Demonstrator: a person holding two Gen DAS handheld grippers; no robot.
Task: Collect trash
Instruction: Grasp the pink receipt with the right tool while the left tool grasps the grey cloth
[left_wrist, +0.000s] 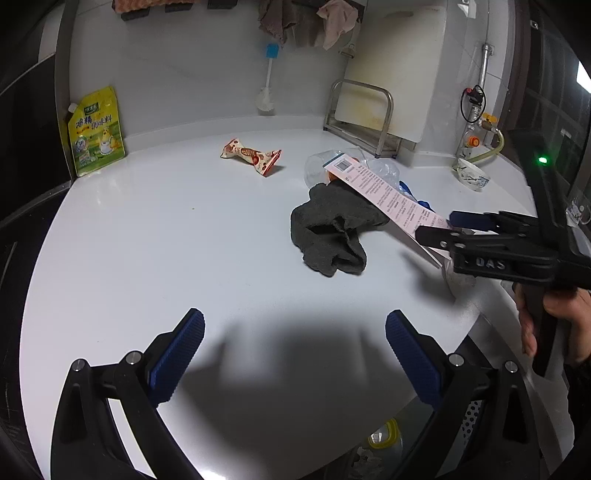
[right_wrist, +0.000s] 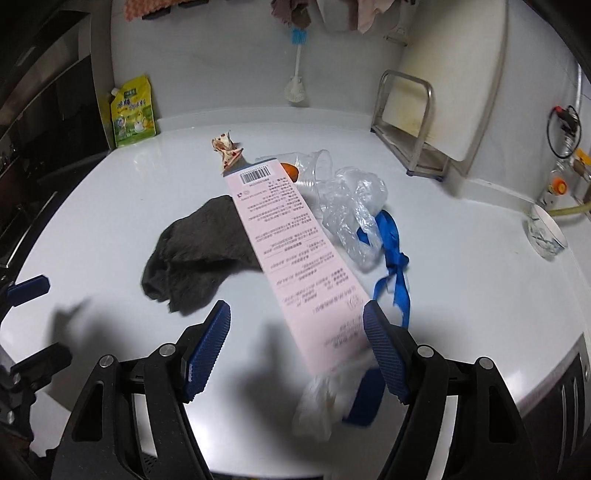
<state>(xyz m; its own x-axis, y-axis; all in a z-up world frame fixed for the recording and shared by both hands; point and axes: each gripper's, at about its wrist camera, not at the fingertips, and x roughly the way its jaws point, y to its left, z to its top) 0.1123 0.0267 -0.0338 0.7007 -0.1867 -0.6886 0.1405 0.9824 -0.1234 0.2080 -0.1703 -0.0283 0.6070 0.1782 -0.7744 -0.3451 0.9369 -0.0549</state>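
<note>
Right wrist view — long pink printed carton (right_wrist: 291, 258) runs lengthwise between right gripper's (right_wrist: 297, 347) wide-spread jaws, touching only the right pad.

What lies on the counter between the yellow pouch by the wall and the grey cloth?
Only the crumpled snack wrapper lies between the yellow pouch and the grey cloth; the rest of that counter stretch is bare. The left wrist view shows this best.

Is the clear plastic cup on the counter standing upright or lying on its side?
On its side. The cup lies on the counter with its rim facing sideways, beside the crumpled plastic bag.
</note>
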